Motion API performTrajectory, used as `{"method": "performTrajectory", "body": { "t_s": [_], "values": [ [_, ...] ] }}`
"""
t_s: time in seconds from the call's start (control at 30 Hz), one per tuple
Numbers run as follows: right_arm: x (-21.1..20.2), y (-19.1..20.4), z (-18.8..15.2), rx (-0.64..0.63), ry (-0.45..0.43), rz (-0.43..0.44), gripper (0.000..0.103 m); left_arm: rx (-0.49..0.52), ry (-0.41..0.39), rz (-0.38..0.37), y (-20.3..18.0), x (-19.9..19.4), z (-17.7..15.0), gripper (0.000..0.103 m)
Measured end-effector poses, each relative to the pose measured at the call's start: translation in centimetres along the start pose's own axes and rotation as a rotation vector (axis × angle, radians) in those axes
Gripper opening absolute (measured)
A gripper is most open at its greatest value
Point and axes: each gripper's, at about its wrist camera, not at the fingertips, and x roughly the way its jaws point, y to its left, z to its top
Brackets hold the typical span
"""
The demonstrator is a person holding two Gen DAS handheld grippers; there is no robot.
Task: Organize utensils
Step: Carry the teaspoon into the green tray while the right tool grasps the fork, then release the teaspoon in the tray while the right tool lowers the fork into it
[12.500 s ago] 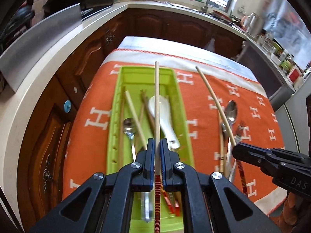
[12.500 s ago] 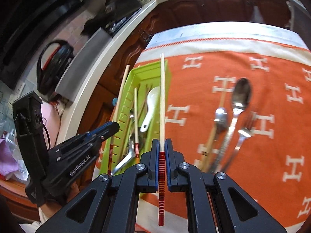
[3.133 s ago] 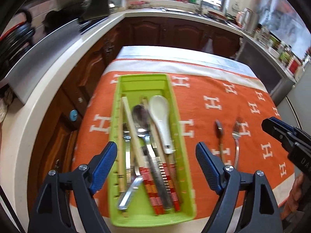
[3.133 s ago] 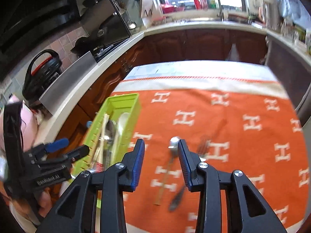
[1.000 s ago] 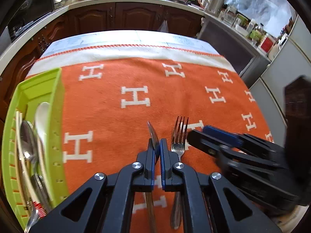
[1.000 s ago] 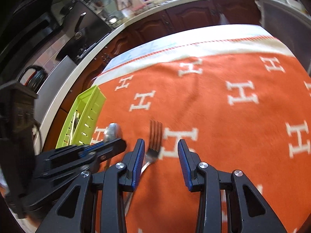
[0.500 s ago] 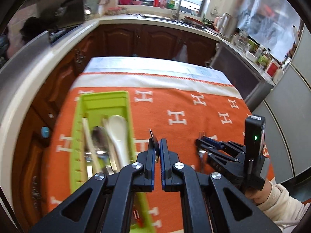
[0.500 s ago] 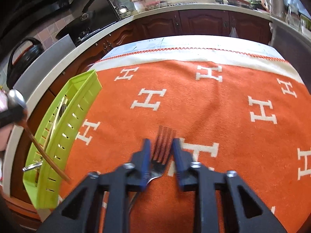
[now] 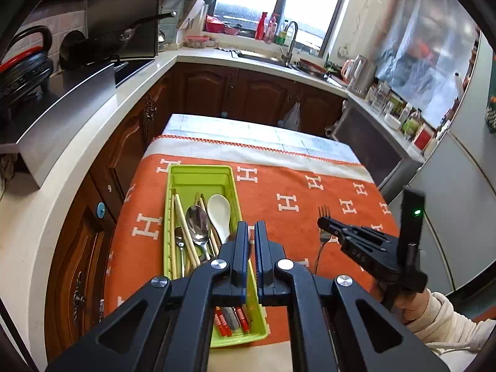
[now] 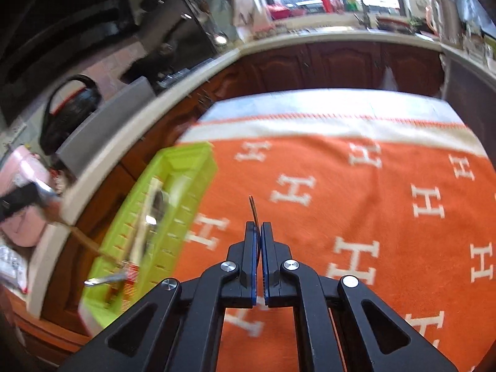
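**Left wrist view**
- Left gripper (image 9: 251,227): jaws closed, poised above the near half of the green tray (image 9: 168,217). What it pinches cannot be made out here.
- Tray contents: chopsticks (image 9: 183,226), 2 metal spoons, 1 white ceramic spoon (image 9: 219,208), all lying lengthwise.
- Right gripper (image 9: 323,222): clamped on the fork (image 9: 324,212), tines upright, over the orange cloth (image 9: 279,179) and well apart from the tray.
- Advice: lower each piece parallel to those already in the tray, handle toward the near end, and let go only once it is down inside the walls.

**Right wrist view**
- Right gripper (image 10: 258,226): fingers shut, with the fork seen edge-on as a thin sliver between them.
- Left gripper (image 10: 14,201): blurred at the left edge, gripping a wooden-handled spoon (image 10: 46,189) near the tray's outer side.
- Obstacles: the crowded tray floor leaves little room, and both tools are probably bound for 1 narrow tray, so go in turn. The fork must clear the near wall (image 10: 186,204).
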Motion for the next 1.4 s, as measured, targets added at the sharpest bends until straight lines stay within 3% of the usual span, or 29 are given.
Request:
{"method": "performTrajectory", "body": {
  "t_s": [0.2,0.37,0.7,0.83,0.93,1.1,1.23,1.4],
  "values": [
    [-3.0,5.4,2.0,-0.068,-0.051,0.089,0.002,-0.028,-0.005,0.001,1.5,-0.8,-0.6,0.002],
    [-3.0,9.8,3.2,-0.158,-0.04,0.109,0.002,-0.08,0.054,0.022,3.2,1.1,-1.3,0.002],
    [2.1,14.5,3.8,-0.238,0.059,0.069,0.002,-0.162,0.129,0.054,6.5,4.4,-3.2,0.003],
    [5.1,15.8,4.0,-0.262,0.129,0.066,0.007,-0.174,0.133,0.082,7.5,5.0,-3.6,0.011],
    [6.8,16.0,4.3,-0.249,0.159,0.042,0.016,-0.178,0.135,0.098,8.1,5.4,-3.9,0.013],
    [7.4,14.3,4.3,-0.19,0.194,0.054,0.017,-0.187,0.156,0.11,9.0,6.5,-4.4,0.014],
    [6.7,11.9,4.1,-0.104,0.217,0.066,0.028,-0.194,0.155,0.136,9.5,7.1,-4.6,0.021],
    [4.9,9.0,2.6,-0.04,0.259,0.1,0.033,-0.205,0.16,0.153,10.1,7.4,-4.9,0.022]
  ]
}}
